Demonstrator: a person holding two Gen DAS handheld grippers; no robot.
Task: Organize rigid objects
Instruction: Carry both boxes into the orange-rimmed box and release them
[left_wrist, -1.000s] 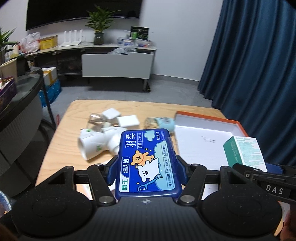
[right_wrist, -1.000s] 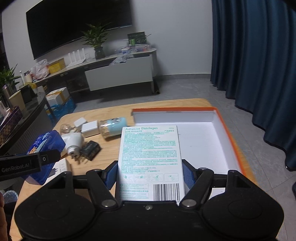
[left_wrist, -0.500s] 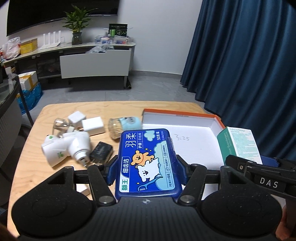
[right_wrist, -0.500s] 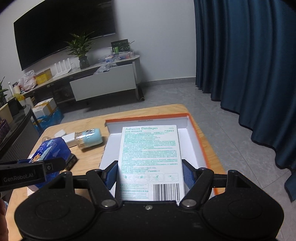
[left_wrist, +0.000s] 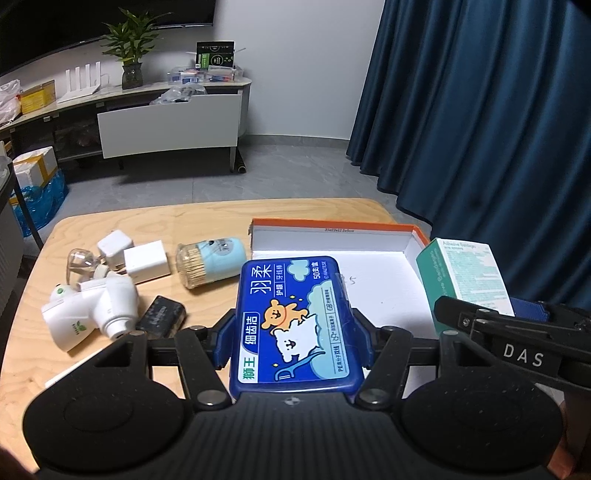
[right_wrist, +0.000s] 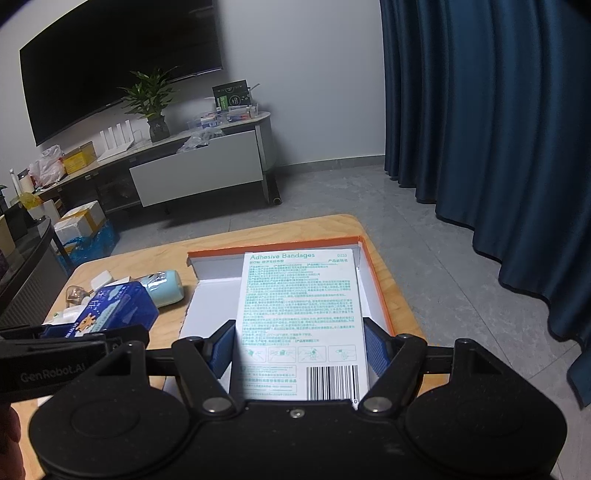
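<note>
Right up close in the left wrist view, the left gripper (left_wrist: 293, 332) is clamped on a blue dental floss pick case (left_wrist: 291, 321), its blue pads pressing both long sides, cartoon bear label facing up. The case hangs over the near left edge of the open white box with the orange rim (left_wrist: 332, 225), which sits at the table's right side.

Same deal on the right: the right gripper (right_wrist: 299, 343) is grasping an adhesive bandages box (right_wrist: 299, 317) across its width, printed back and barcode up, held above the inside of that orange-rimmed box toward its right wall.

Further out on the wooden table (left_wrist: 207, 218), left of the box, there's a loose bunch: a black battery (left_wrist: 160, 317) nearest, just beside a white handheld device (left_wrist: 92, 310) with a green leaf logo, then a toothpick jar with a light blue cap (left_wrist: 210, 264) lying on its side, a white charger cube (left_wrist: 146, 260), a smaller white cube (left_wrist: 114, 247) and a clear plastic piece (left_wrist: 79, 260).

Way back past the table's far edge: a potted plant (left_wrist: 133, 44) on a low cabinet, and dark blue curtains (left_wrist: 480, 129) on the right.
</note>
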